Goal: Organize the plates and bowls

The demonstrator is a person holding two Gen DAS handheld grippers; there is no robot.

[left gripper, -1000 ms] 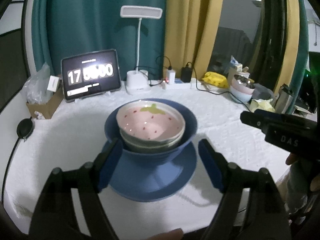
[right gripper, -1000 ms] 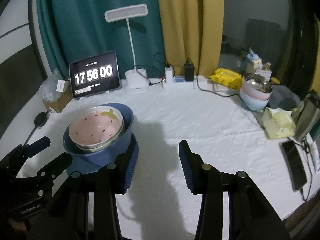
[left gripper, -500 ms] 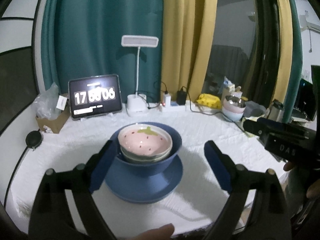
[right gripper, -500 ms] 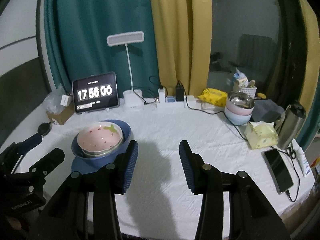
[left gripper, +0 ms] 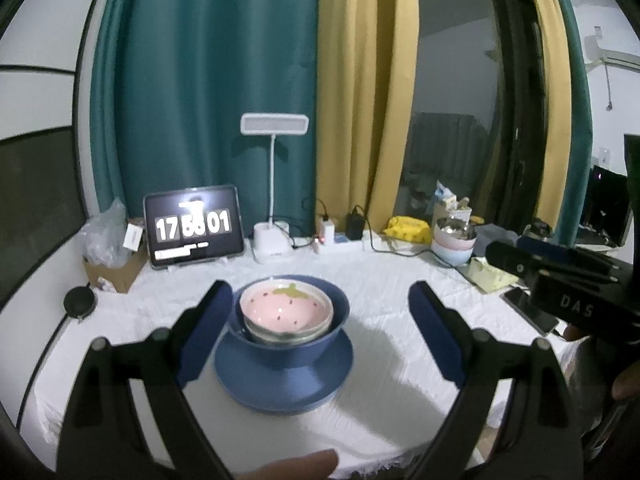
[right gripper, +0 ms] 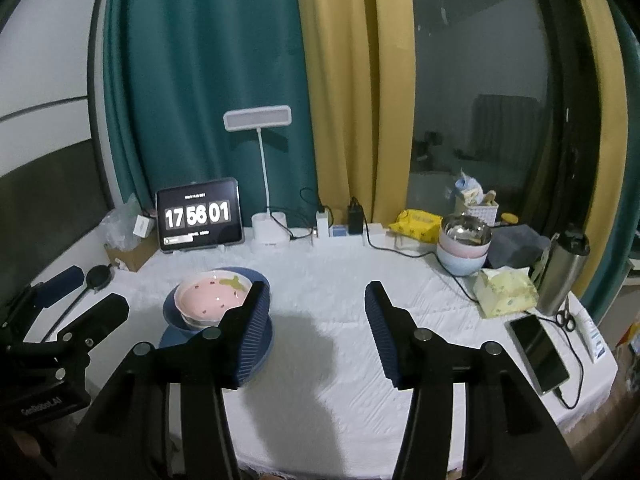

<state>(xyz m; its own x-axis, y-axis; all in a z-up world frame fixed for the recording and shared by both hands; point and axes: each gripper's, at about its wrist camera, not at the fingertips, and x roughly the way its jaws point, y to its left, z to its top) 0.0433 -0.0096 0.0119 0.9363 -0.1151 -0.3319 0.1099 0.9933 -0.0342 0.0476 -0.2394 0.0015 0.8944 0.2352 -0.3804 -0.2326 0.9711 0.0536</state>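
Note:
A pink strawberry-pattern bowl [left gripper: 286, 309] sits nested on a pale bowl inside a dark blue bowl [left gripper: 288, 346], which stands on a blue plate [left gripper: 280, 384] on the white table. My left gripper [left gripper: 320, 324] is open and empty, held back from and above the stack, its fingers either side of it in view. My right gripper [right gripper: 318, 312] is open and empty over the table's middle, right of the stack. The pink bowl [right gripper: 212, 296] also shows in the right wrist view, where the plate is partly hidden behind my left finger [right gripper: 250, 332].
At the back stand a tablet clock [right gripper: 200, 216], a desk lamp [right gripper: 266, 228], chargers and cables. At the right are stacked bowls with a metal one on top [right gripper: 464, 246], a tissue pack [right gripper: 506, 292], a steel flask [right gripper: 564, 276] and a phone [right gripper: 538, 354].
Both grippers have pulled back and risen from the stack, which now looks smaller and farther. Both stay open. The stack has not moved.

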